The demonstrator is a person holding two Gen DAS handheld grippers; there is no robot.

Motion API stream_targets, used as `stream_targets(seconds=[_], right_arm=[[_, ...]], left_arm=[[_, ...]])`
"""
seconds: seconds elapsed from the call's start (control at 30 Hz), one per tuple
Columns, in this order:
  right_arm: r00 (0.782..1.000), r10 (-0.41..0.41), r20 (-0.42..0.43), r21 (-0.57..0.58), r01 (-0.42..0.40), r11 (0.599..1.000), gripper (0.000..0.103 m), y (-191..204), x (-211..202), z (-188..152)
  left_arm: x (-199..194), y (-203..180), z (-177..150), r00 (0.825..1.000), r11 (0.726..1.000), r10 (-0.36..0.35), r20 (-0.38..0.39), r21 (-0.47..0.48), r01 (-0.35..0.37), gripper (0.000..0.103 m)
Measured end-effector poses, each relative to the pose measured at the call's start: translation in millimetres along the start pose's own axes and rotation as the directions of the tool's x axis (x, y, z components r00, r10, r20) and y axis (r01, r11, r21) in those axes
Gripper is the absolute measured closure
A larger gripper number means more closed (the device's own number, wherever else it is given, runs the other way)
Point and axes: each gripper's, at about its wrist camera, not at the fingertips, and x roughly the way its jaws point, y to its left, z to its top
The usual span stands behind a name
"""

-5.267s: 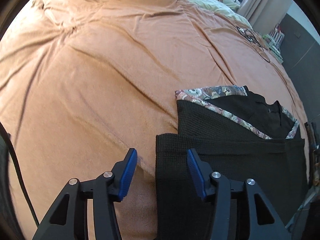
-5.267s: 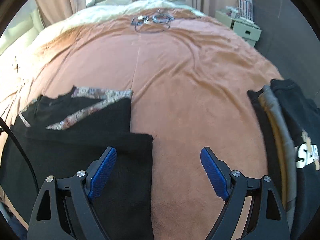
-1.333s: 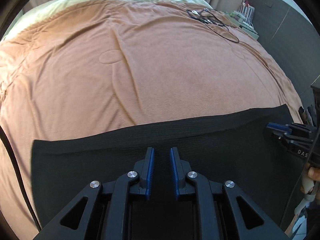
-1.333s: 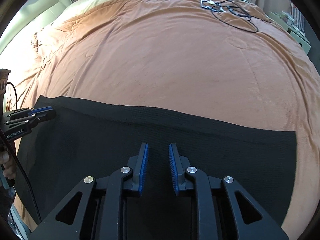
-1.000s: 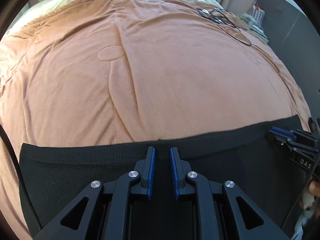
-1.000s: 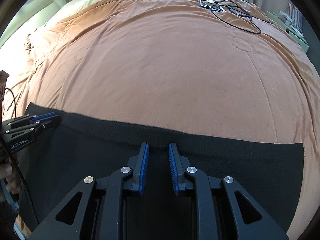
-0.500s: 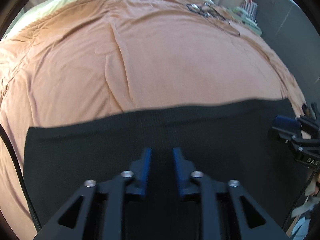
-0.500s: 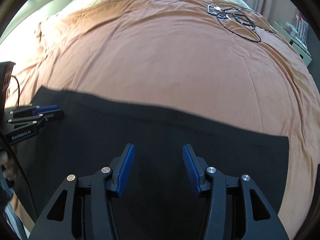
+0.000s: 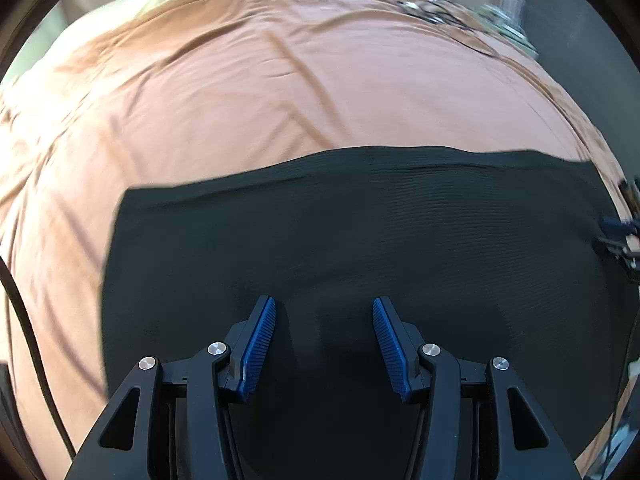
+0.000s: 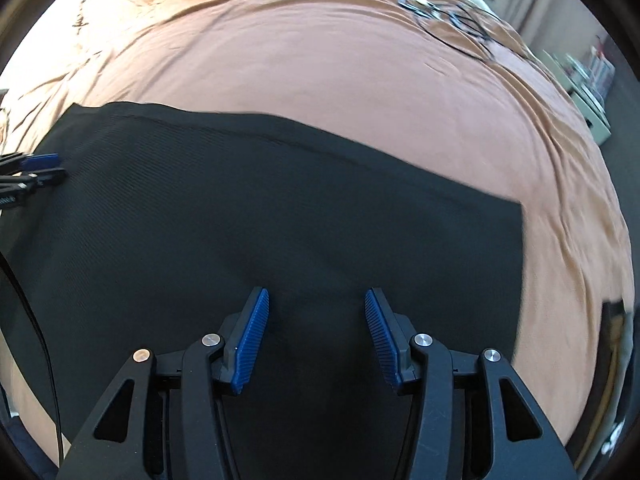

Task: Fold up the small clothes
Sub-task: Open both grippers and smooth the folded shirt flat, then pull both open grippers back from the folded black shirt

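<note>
One black garment lies flat on the bed beneath two released hand-held grippers, left hand-held gripper and right hand-held gripper.

A black ribbed garment lies spread flat in a wide rectangle.

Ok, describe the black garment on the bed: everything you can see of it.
The black garment looks like a fine ribbed knit, plain black, with a stitched hem line along its far edge. It lies spread flat as a wide rectangle on the orange bedspread, faintly rippled. Both the left gripper and the right gripper are open above it, gripping nothing; whether their fingertips touch the fabric is unclear.
</note>
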Motion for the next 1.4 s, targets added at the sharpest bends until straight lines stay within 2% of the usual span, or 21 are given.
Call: stream_targets(seconds=[0.13, 0.23, 0.3, 0.43, 0.53, 0.7, 0.83, 0.97, 1.07, 1.17, 1.23, 1.4], right_arm=[[1.0, 0.008, 0.0, 0.081, -0.008, 0.997, 0.055, -23.1, -5.5, -14.9], [1.0, 0.02, -0.003, 0.169, -0.019, 0.985, 0.055, -41.6, -9.2, -28.1], [0.999, 0.04, -0.012, 0.219, -0.036, 0.975, 0.055, -49.8, -13.4, -38.8], [0.999, 0.008, -0.053, 0.253, 0.006, 0.967, 0.055, -60.2, -24.2, -51.7], [0.999, 0.039, -0.028, 0.31, -0.028, 0.95, 0.055, -64.7, -44.8, -62.5], [0.998, 0.065, 0.015, 0.313, -0.067, 0.947, 0.055, -53.6, -79.2, -70.4], [0.995, 0.094, 0.039, 0.315, -0.101, 0.944, 0.055, -41.5, -99.1, -79.1], [0.993, 0.109, 0.037, 0.319, -0.115, 0.941, 0.055, -19.3, -102.2, -90.0], [0.992, 0.125, 0.019, 0.334, -0.124, 0.934, 0.055, -2.3, -91.9, -98.8], [0.992, 0.124, 0.003, 0.333, -0.118, 0.935, 0.055, 10.2, -79.2, -107.1], [0.994, 0.113, -0.009, 0.332, -0.104, 0.937, 0.055, 16.9, -73.4, -112.5], [0.999, 0.028, -0.042, 0.27, -0.016, 0.963, 0.055, 43.9, -67.8, -127.5]], left_arm=[[-7.6, 36.2, -10.8, 1.0, 0.995, -0.008, -0.001, -0.095, 0.008, 0.05], [-14.4, 53.4, -22.9, 1.0, 0.989, 0.022, -0.007, -0.143, -0.023, 0.05], [-22.7, 64.1, -37.7, 1.0, 0.983, 0.003, -0.006, -0.182, -0.004, 0.05], [-42.2, 77.6, -57.0, 0.999, 0.977, 0.051, -0.003, -0.208, -0.05, 0.05], [-64.8, 83.7, -69.7, 0.998, 0.972, 0.049, 0.029, -0.233, -0.04, 0.05], [-88.1, 70.2, -90.0, 0.998, 0.972, 0.0, 0.06, -0.236, 0.014, 0.05], [-92.2, 43.9, -106.0, 0.997, 0.98, -0.033, 0.067, -0.195, 0.045, 0.05], [-85.0, 23.0, -119.0, 0.997, 0.983, -0.061, 0.055, -0.171, 0.07, 0.05], [-78.7, 11.2, -127.5, 0.997, 0.986, -0.056, 0.052, -0.156, 0.063, 0.05], [-67.7, 3.8, -135.5, 0.998, 0.988, -0.059, 0.014, -0.141, 0.06, 0.05], [-67.6, 0.2, -142.7, 0.999, 0.992, -0.031, 0.012, -0.123, 0.032, 0.05], [-76.6, -5.9, -158.6, 1.0, 0.997, 0.0, 0.01, -0.076, 0.001, 0.05]])
